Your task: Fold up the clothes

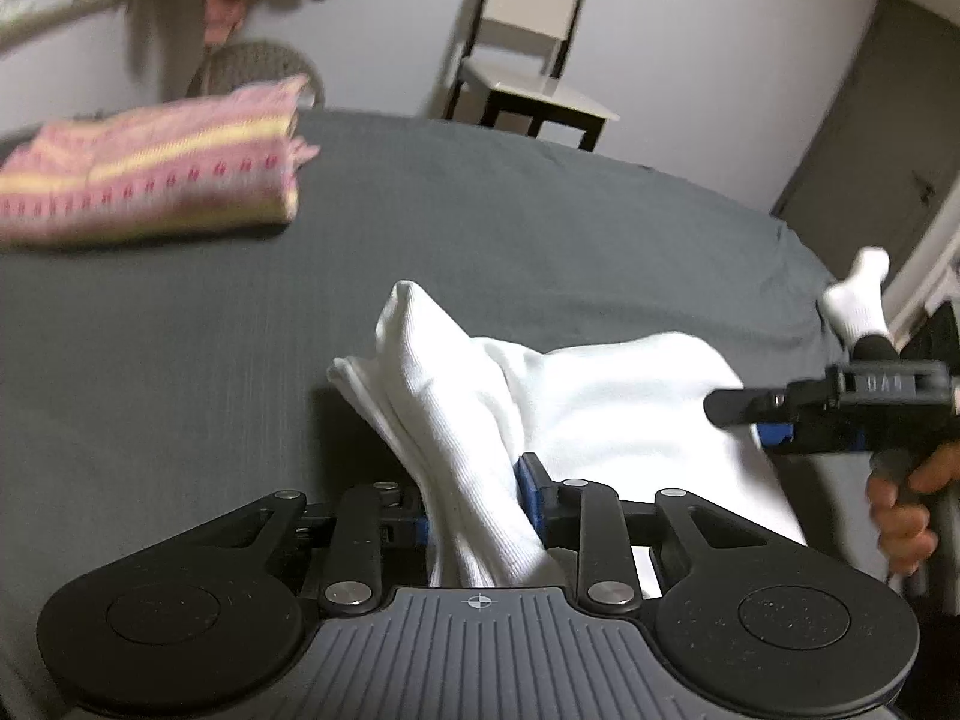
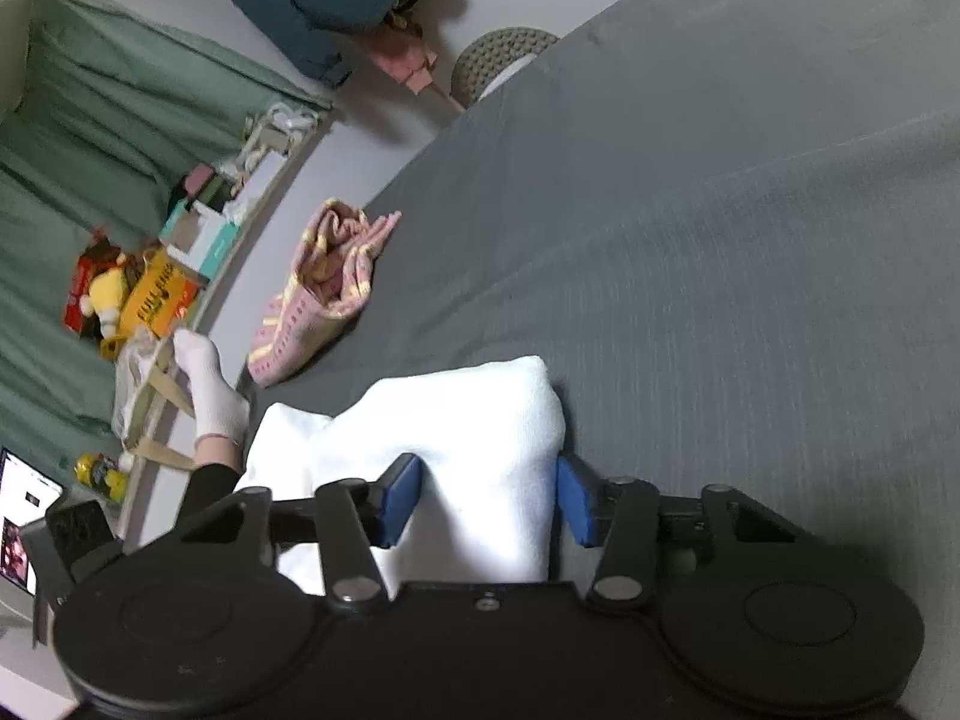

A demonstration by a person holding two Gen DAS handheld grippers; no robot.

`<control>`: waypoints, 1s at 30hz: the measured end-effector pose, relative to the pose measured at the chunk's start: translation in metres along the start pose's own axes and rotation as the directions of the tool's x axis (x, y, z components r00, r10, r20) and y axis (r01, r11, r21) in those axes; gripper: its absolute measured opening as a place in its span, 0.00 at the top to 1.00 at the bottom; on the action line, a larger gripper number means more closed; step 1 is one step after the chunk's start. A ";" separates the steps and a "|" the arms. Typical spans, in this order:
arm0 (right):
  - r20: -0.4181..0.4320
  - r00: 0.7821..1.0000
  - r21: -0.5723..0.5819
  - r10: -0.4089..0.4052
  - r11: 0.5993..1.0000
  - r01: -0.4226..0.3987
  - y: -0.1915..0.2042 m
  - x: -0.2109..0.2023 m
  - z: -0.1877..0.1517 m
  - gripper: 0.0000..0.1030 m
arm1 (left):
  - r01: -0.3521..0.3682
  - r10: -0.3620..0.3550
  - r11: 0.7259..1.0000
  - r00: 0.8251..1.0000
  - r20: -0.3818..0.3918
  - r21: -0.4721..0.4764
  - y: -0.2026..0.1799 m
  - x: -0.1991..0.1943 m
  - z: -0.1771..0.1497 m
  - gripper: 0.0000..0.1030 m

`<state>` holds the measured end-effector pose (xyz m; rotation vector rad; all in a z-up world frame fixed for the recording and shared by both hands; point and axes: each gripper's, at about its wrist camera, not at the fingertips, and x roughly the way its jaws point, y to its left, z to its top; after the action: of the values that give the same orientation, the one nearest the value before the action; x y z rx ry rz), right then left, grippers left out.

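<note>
On the grey bed (image 1: pixel 540 216) lies a white garment (image 1: pixel 600 396), bunched into a soft mound near both cameras. The left gripper (image 1: pixel 477 498) has its blue-padded fingers (image 1: pixel 531 489) pinching a thick fold of that white cloth, which rises in a ridge between them. In the left wrist view the right gripper (image 1: pixel 738 408) reaches in from the right, held by a bare hand (image 1: pixel 906 510), its tip over the white cloth. In its own view the right gripper (image 2: pixel 489 495) has its blue fingers (image 2: pixel 399 498) partly spread on either side of a rounded bulge of the white garment (image 2: pixel 456 420), touching it; whether they squeeze it I cannot tell. A folded pink and yellow striped garment (image 1: pixel 150 174) rests far left on the bed, well apart from the white one. A white chair (image 1: pixel 534 42) stands beyond the bed by the wall.
</note>
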<state>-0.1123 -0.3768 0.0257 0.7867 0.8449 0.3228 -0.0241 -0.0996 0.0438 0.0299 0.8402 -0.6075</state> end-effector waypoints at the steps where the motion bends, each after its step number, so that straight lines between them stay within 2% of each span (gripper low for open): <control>1: 0.010 1.000 -0.006 0.013 1.000 -0.013 0.003 -0.002 0.000 0.60 | -0.010 0.010 0.999 1.000 0.011 0.032 -0.003 -0.003 0.002 0.74; 4: 0.044 0.997 -0.057 0.056 0.997 -0.054 0.016 -0.009 -0.001 0.62 | -0.033 0.029 0.997 0.998 0.056 0.065 -0.005 -0.015 0.012 0.74; 8: 0.098 0.990 -0.157 0.103 0.984 -0.087 0.039 -0.014 -0.002 0.62 | -0.040 0.030 0.996 0.992 0.124 0.080 0.011 -0.043 0.023 0.74; 10: 0.120 0.987 -0.171 0.104 0.982 -0.082 0.045 -0.010 0.008 0.62 | -0.055 0.037 0.992 0.988 0.152 0.113 0.019 -0.053 0.023 0.74; 13: 0.152 0.984 -0.184 0.093 0.981 -0.064 0.053 -0.004 0.031 0.62 | -0.087 0.055 0.981 0.982 0.182 0.174 0.022 -0.052 0.041 0.74; 19: 0.217 0.974 -0.212 0.066 0.977 -0.019 0.068 0.010 0.078 0.62 | -0.072 0.042 0.987 0.979 0.199 0.146 0.035 -0.018 0.092 0.74; 24: 0.247 0.969 -0.238 0.000 0.969 0.060 0.079 0.047 0.136 0.62 | -0.083 0.059 0.990 0.977 0.204 0.110 0.052 0.032 0.141 0.74; 30: 0.228 0.970 -0.196 -0.084 0.972 0.130 0.058 0.100 0.174 0.62 | -0.133 0.118 0.986 0.982 0.149 0.099 0.068 0.099 0.167 0.74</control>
<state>0.0883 -0.3681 0.0854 0.5652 0.6316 0.2199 0.1765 -0.1347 0.0724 0.1362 0.6601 -0.5293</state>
